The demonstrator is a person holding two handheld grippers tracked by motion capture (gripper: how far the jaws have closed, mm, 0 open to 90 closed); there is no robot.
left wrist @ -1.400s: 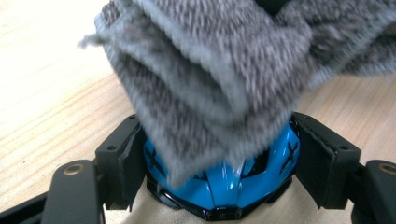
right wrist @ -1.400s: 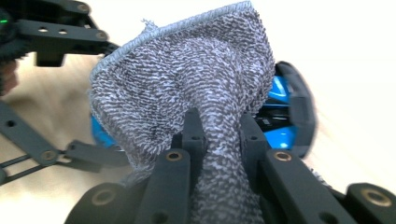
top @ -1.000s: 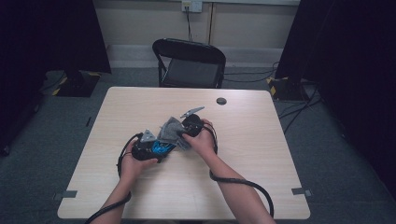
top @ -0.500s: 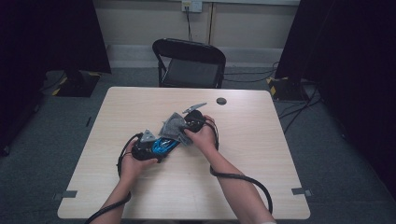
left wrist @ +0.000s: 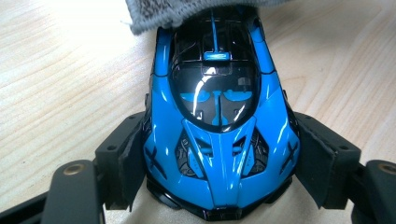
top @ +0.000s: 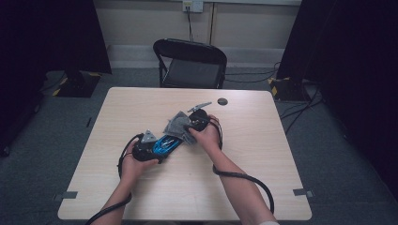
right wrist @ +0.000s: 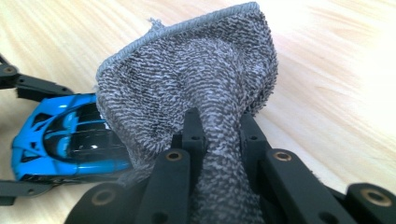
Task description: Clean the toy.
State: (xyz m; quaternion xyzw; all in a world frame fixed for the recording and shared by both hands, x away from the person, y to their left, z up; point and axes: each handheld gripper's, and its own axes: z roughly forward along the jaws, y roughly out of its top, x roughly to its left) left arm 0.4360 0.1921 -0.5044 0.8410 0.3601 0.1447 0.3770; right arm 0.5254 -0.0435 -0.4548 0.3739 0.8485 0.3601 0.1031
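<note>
You have the glossy blue and black toy sports car (left wrist: 219, 121) clamped in your left gripper (top: 149, 149) at the worktop (top: 263, 154) centre, the grey terry cloth (right wrist: 196, 93) pinched in your right gripper (top: 190, 125) at the car's one o'clock end, so wiping is under way with most bodywork left, and the cloth hand has shifted slightly toward the car since earlier.

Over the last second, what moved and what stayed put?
The right claw, shut on the grey cloth, slid a little toward the near left, bringing the cloth further over the far end of the blue toy car. Nothing was picked up or let go. The left claw stayed put, clamped on the car's sides; the table and small black disc are unchanged.
</note>
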